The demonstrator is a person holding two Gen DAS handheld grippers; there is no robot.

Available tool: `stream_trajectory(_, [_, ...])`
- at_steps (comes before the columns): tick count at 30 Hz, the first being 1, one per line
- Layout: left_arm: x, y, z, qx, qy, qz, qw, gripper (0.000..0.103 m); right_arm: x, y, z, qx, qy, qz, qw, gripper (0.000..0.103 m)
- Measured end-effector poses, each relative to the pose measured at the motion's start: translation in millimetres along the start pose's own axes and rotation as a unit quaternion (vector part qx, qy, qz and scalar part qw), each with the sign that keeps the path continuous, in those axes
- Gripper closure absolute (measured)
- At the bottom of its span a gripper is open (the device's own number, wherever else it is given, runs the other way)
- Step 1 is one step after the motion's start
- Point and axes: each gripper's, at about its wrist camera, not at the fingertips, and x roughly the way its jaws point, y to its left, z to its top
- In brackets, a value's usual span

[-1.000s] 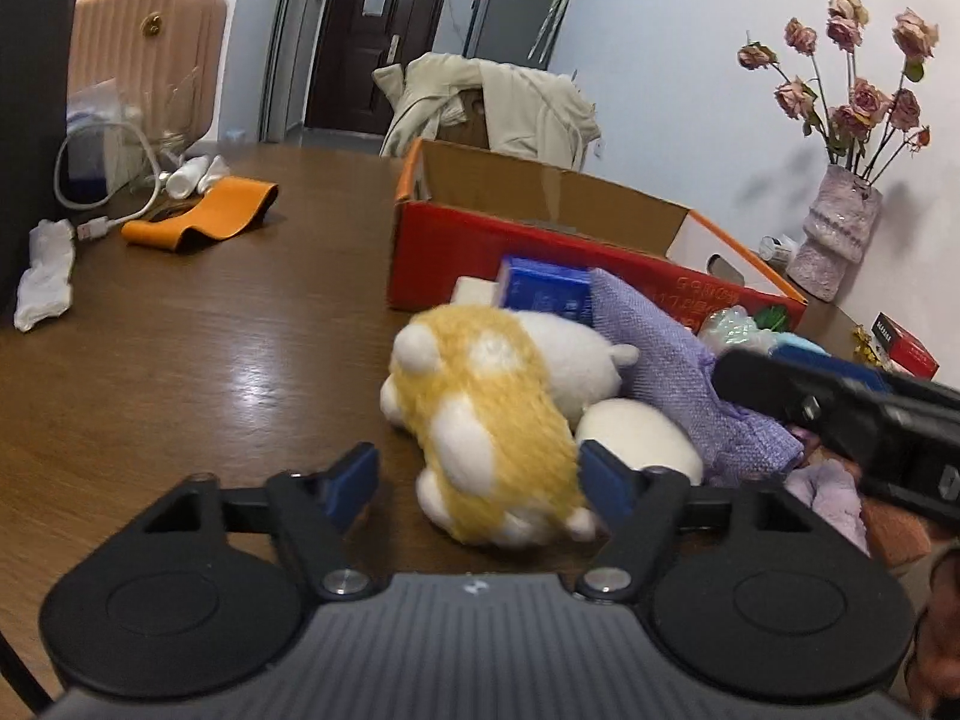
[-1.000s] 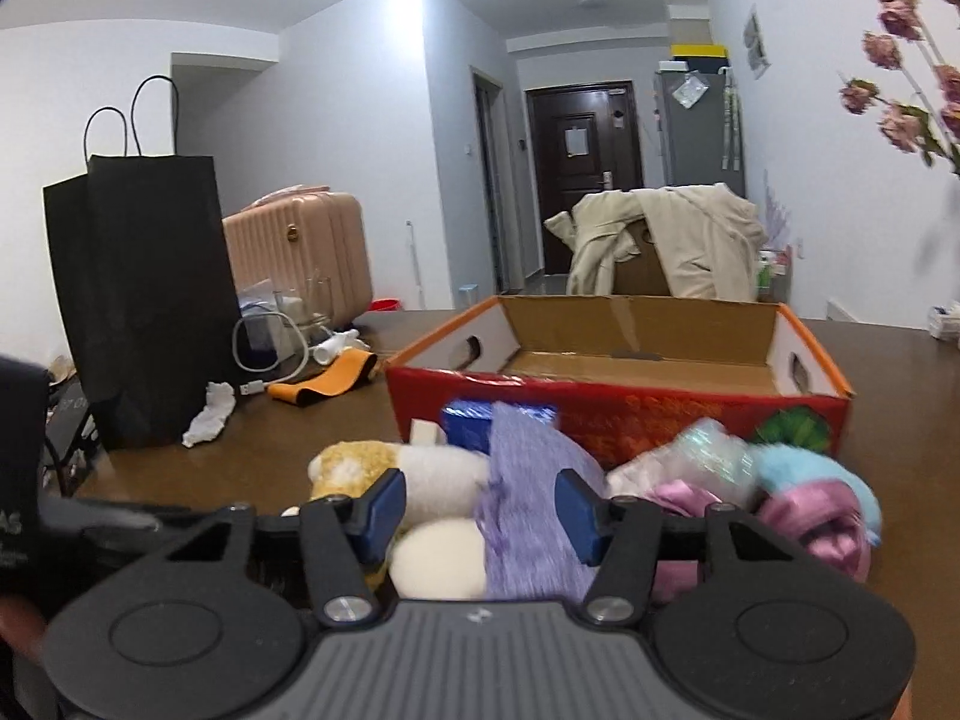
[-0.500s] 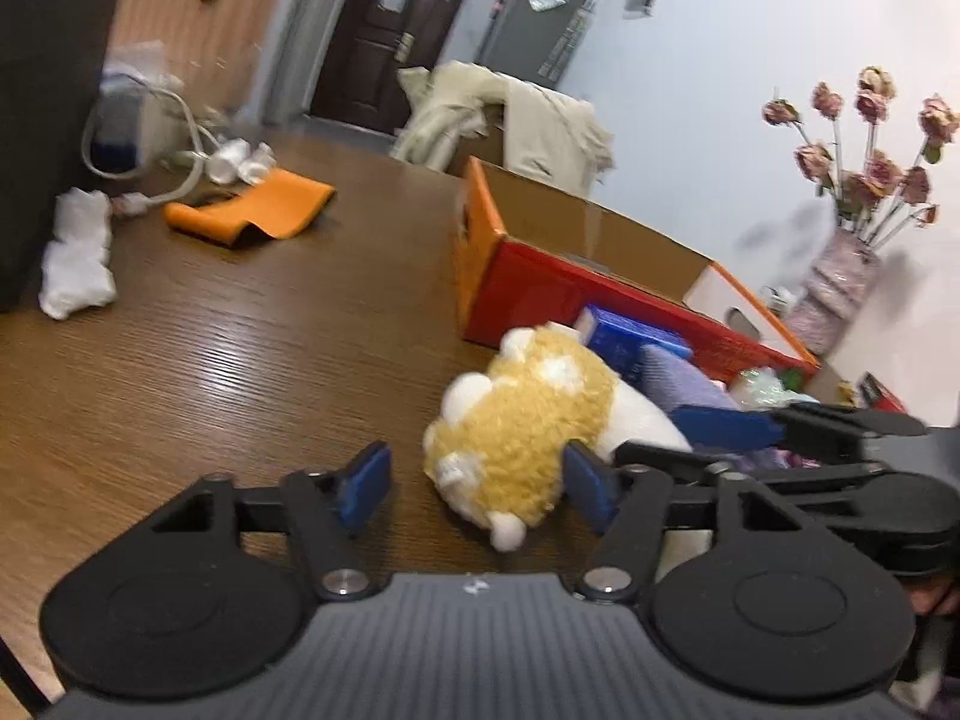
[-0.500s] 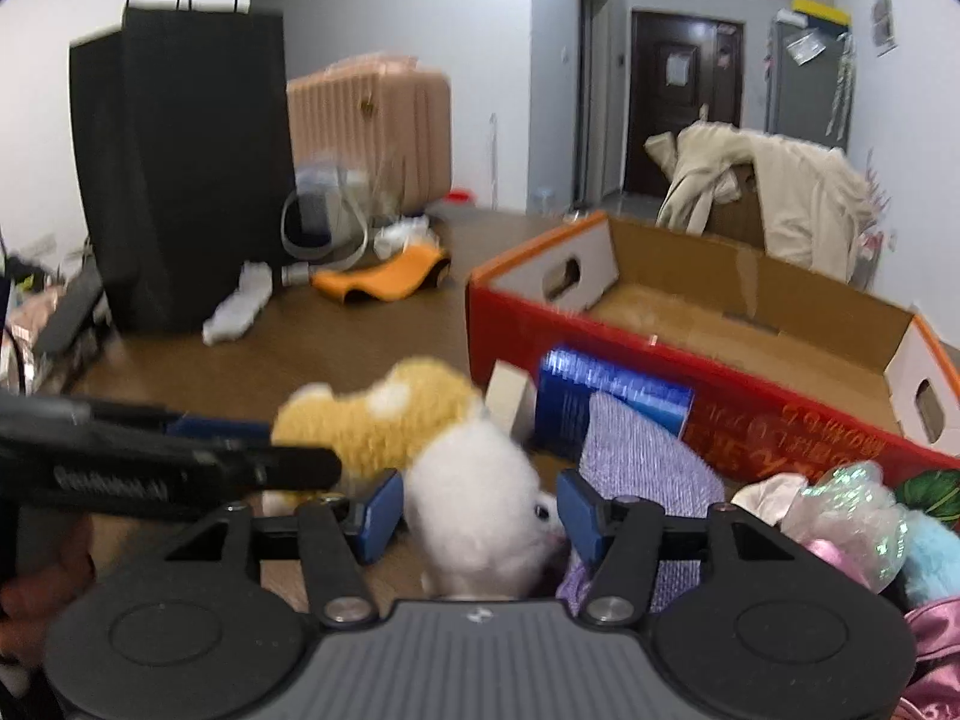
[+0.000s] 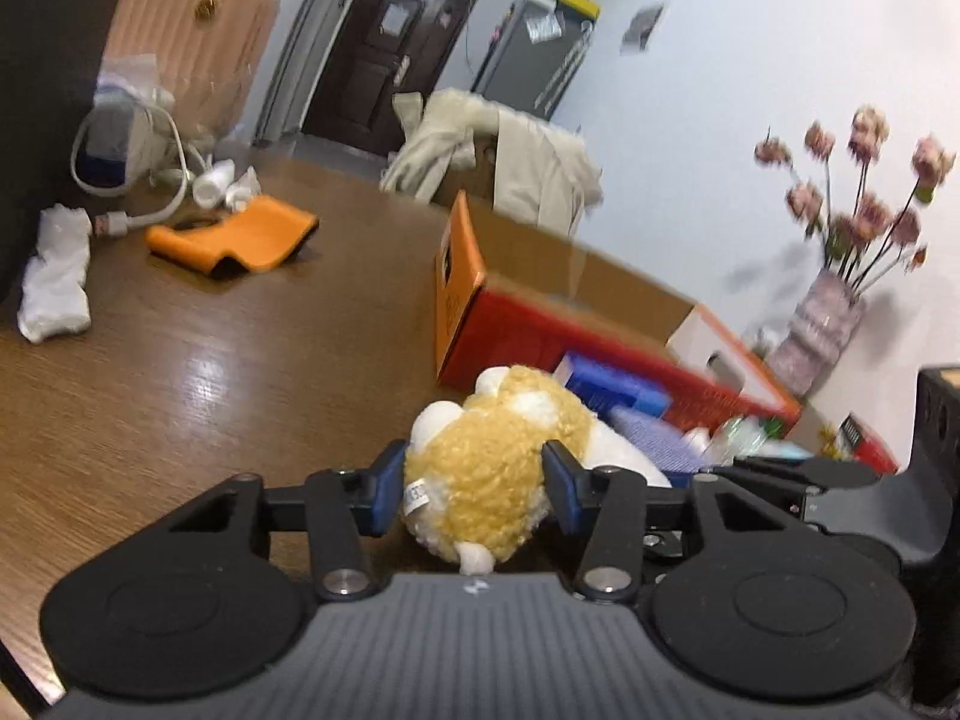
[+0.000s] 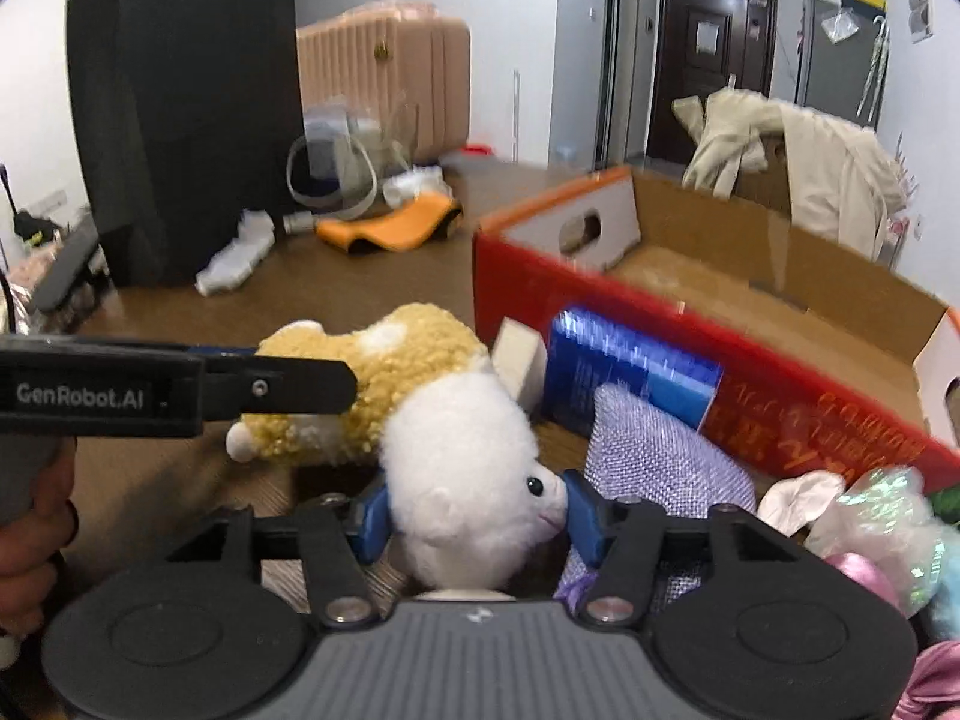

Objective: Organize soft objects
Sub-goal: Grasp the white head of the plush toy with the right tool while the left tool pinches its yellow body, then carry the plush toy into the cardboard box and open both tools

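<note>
Looking along your left gripper (image 5: pixel 474 483), you have its jaws, which have just been closing, pressed on either side of the yellow plush toy (image 5: pixel 489 468), so it is pinching the toy's rump; the toy lies on the wooden table (image 5: pixel 210 360) just in front of the red cardboard box (image 5: pixel 528 330). Keep that squeeze gentle, since the pile gives easily, and lift straight before you carry it toward the box. Your other gripper crosses close at the right edge, so judge your path to avoid a knock

Turning to the right wrist view, your right gripper (image 6: pixel 477 519) has its blue pads touching both sides of the toy's white head (image 6: pixel 474 480), one pad at the snout, so it grips the same toy at the other end. The purple mesh pouch (image 6: pixel 654 456) and blue packet (image 6: pixel 630 372) sit just beside it, against the box wall. Raise both hands together and level, or the toy will likely stretch or slip, and clear the pouch before you swing over the rim
</note>
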Motion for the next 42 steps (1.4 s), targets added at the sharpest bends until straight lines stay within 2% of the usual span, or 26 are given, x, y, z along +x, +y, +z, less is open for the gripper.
stream_trajectory(4, [-27.6, -22.0, 13.8, 0.017, -0.041, -0.006, 0.9990, 0.054, -42.4, 4.4, 5.8, 0.000, -0.052, 0.004, 0.999, 0.046])
stream_trajectory(9, [-28.7, -57.3, 46.2, 0.005, -0.054, -0.047, 0.9974, 0.054, -97.8, -14.4, 6.9, 0.015, -0.119, 0.005, 0.993, 0.047])
stream_trajectory(13, [9.1, -95.5, 71.9, 0.015, -0.040, -0.099, 0.9942, 0.054, -126.2, -54.9, 4.4, 0.033, -0.158, -0.037, 0.986, 0.049])
stream_trajectory(17, [81.7, -131.1, 92.3, 0.017, 0.001, -0.140, 0.9900, 0.054, -131.2, -110.5, 7.3, 0.055, -0.166, -0.092, 0.980, 0.050])
stream_trajectory(21, [172.5, -156.1, 114.0, 0.022, 0.048, -0.161, 0.9856, 0.054, -110.2, -172.2, 23.9, 0.083, -0.153, -0.141, 0.975, 0.050])
stream_trajectory(27, [294.7, -161.7, 141.3, 0.016, 0.112, -0.148, 0.9825, 0.053, -33.6, -239.3, 56.8, 0.108, -0.092, -0.190, 0.972, 0.051])
stream_trajectory(29, [320.6, -158.2, 144.4, 0.009, 0.133, -0.134, 0.9820, 0.052, -12.3, -248.1, 67.5, 0.108, -0.066, -0.208, 0.970, 0.051])
stream_trajectory(31, [341.0, -157.0, 141.0, 0.027, 0.147, -0.101, 0.9836, 0.049, 7.9, -250.3, 73.2, 0.097, -0.041, -0.229, 0.968, 0.049])
stream_trajectory(33, [350.3, -155.3, 137.5, 0.034, 0.148, -0.086, 0.9846, 0.040, 32.3, -249.9, 76.7, 0.083, 0.008, -0.245, 0.966, 0.043])
stream_trajectory(35, [351.6, -153.5, 134.1, 0.034, 0.150, -0.084, 0.9846, 0.037, 46.5, -242.8, 80.8, 0.052, 0.021, -0.268, 0.962, 0.038])
stream_trajectory(37, [343.6, -155.2, 133.8, 0.042, 0.148, -0.082, 0.9848, 0.037, 51.1, -232.7, 81.9, 0.038, 0.033, -0.274, 0.960, 0.033])
stream_trajectory(39, [326.3, -158.8, 139.1, 0.054, 0.132, -0.084, 0.9863, 0.036, 47.5, -227.2, 82.9, 0.033, 0.033, -0.266, 0.963, 0.036])
stream_trajectory(42, [287.7, -165.9, 155.5, 0.066, 0.104, -0.077, 0.9894, 0.030, 24.2, -228.1, 87.9, 0.050, 0.008, -0.243, 0.969, 0.034])
